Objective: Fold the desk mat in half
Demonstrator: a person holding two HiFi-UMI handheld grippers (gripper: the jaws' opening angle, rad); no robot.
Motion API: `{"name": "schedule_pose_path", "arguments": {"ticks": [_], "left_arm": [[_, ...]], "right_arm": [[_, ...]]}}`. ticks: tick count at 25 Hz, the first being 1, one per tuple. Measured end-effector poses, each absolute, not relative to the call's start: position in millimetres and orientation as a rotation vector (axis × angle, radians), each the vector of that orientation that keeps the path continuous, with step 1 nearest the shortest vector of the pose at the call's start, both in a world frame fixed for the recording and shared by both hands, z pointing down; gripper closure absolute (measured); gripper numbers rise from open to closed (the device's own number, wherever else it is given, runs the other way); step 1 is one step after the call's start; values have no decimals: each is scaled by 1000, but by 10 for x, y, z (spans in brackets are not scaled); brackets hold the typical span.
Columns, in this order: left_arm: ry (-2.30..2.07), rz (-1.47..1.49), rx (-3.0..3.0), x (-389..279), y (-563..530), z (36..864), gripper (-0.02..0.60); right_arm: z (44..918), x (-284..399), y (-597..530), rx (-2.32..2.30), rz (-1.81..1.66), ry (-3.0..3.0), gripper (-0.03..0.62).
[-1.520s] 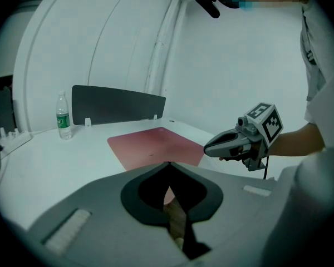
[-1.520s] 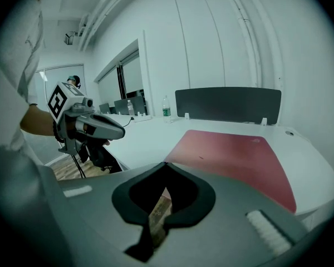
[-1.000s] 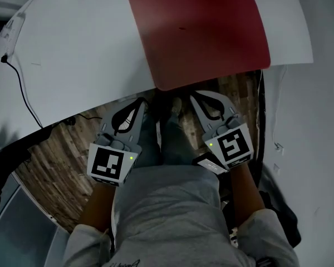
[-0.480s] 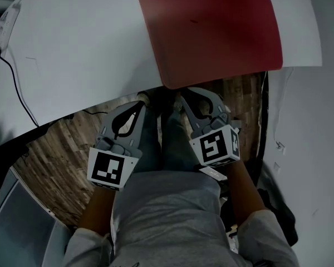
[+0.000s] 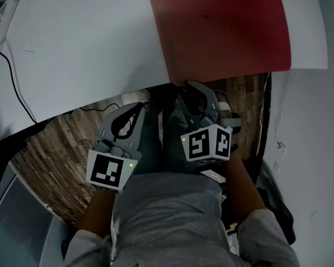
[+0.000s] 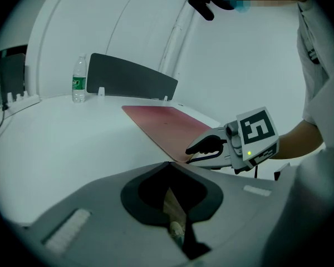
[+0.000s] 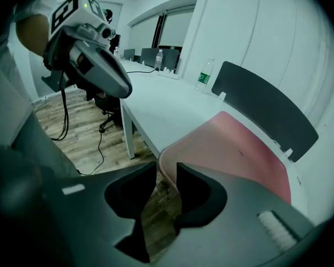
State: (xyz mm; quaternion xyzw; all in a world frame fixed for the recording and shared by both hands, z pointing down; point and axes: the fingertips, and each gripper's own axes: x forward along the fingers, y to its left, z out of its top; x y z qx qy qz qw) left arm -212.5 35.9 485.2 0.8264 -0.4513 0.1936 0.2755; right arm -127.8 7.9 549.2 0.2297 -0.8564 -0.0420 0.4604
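The desk lies bare across the upper left of the head view, left of the desk mat, and is open to reach from its near edge. A black cable trails across its left end. In the left gripper view, a water bottle and a dark divider panel close off the far side at upper left. The mat's near corner overhangs the desk edge, above the wood floor.

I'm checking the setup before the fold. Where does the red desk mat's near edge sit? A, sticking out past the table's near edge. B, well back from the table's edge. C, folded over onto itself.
A: the desk mat has its near corner jutting beyond the white table, with wooden floor below it.
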Motion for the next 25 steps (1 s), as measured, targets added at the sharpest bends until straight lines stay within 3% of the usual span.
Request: {"name": "schedule_pose_path", "arguments": {"ticks": [12,17,22,25], "left_arm": [[-1222,511,2195,-2283,414,4903,563],[-1214,513,2203,-2302,418,4897,563],[-1195,516,2223,-2273,418,4887,563],[-1188,508,2235,-2254,404,4855,563]], "right_arm": [[5577,-1395,20,610,-287,-1965,442],[5522,-1406,-24,618,-275,-1980,473],[5425,-1415,10,654,-272,-1999,562],[5393,-1408,-8,673,-247,-2006,569]]}}
